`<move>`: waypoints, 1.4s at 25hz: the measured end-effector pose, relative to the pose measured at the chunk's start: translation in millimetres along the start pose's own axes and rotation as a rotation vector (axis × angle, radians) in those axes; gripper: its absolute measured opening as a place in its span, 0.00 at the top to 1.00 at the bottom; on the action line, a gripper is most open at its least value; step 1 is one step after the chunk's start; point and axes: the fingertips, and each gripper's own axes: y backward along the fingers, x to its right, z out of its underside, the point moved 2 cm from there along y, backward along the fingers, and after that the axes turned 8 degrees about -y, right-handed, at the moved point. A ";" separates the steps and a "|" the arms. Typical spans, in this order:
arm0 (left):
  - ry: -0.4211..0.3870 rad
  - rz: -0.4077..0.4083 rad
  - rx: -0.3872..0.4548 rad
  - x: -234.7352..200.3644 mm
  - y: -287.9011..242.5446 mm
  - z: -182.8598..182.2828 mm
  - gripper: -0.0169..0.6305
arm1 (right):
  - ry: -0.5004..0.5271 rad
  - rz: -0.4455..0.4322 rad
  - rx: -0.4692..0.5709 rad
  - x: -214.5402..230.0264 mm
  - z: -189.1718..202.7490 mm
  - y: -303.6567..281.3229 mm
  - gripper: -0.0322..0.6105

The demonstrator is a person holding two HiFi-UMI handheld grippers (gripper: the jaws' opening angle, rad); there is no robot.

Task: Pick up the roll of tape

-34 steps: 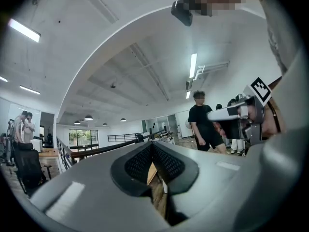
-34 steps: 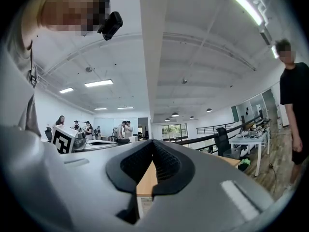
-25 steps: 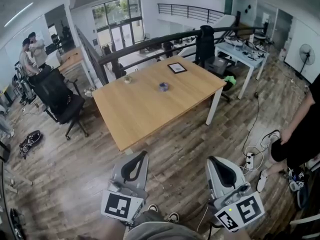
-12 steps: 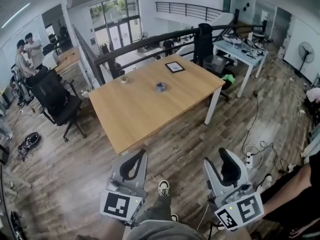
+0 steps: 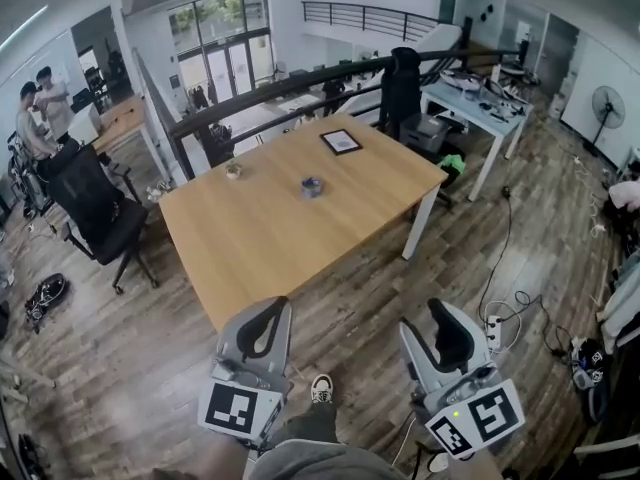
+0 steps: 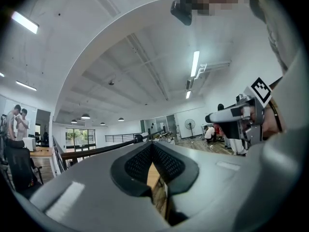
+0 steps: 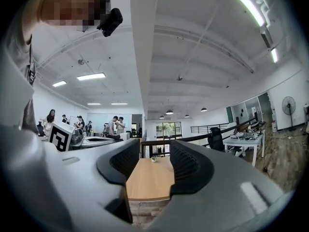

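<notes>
**Left tongs** (image 5: 270, 313): held level over the wood-plank floor (image 5: 120, 368), just short of the near corner of the table (image 5: 250, 258). In the left gripper view the two dark pads meet at their tips, leaving only a thin slit behind them. Nothing is gripped.

**Right tongs** (image 5: 443, 318): held level beside the left tongs, also over the floor, short of the table's near long edge. Its jaws have just been opening. In the right gripper view they stand wide apart and the bare table top shows through the gap. No object lies between the pads.

**Shoe** (image 5: 322, 388): the person's shoe rests on the floor between the two tongs.

**Roll of tape** (image 5: 312, 186): lies flat on the table, just beyond the middle of the top toward the far corner. It is well apart from both tongs, and nothing touches it.

**Small object** (image 5: 233, 170): stands near the table's far edge, toward the left corner. Its kind cannot be made out.

**Framed picture** (image 5: 341, 141): lies flat close to the table's far corner, beyond the roll of tape.

**Black office chair** (image 5: 95, 208): stands on the floor off the table's left corner.

**White table** (image 5: 480, 108): stands beyond the right corner and carries equipment.
</notes>
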 end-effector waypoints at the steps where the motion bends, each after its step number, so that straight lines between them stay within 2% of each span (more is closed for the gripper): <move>1: -0.003 0.005 0.002 -6.2 -10.2 1.7 0.97 | -0.004 0.003 -0.005 5.9 0.1 -11.2 0.67; 6: 0.016 0.023 -0.027 -43.9 -62.5 19.1 0.97 | -0.025 0.018 -0.032 32.8 0.6 -75.3 0.67; 14: 0.013 0.044 -0.014 -114.3 -144.0 43.6 0.97 | -0.048 0.014 -0.075 63.7 1.8 -186.5 0.67; 19: 0.008 0.029 -0.016 -152.2 -177.9 58.6 0.97 | -0.056 0.009 -0.090 77.9 7.9 -237.3 0.67; 29: 0.001 -0.002 -0.034 -183.5 -241.7 85.9 0.97 | -0.062 -0.016 -0.107 131.4 18.0 -310.9 0.67; 35: 0.005 -0.086 -0.046 -200.5 -292.0 104.9 0.97 | -0.059 -0.078 -0.136 180.1 24.3 -365.1 0.67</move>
